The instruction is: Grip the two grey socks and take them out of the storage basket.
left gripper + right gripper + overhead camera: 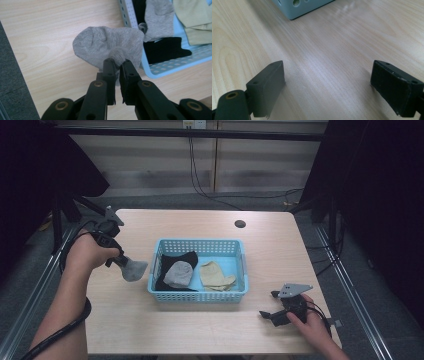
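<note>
My left gripper [121,262] [117,62] is shut on a grey sock [134,269] [110,46], which hangs above the wooden table just left of the light blue basket [200,295] [172,67]. Inside the basket lie a second grey sock [179,273] [158,17], a black sock [172,262] [166,50] and a beige sock [216,275] [193,17]. My right gripper [270,307] [327,85] rests on the table at the front right, jaws wide open with bare tabletop between them. A corner of the basket [299,7] shows ahead of it.
The wooden table [270,250] has a round cable hole [240,224] near its far edge. Dark curtains stand at both sides, and cables run along the floor behind the table.
</note>
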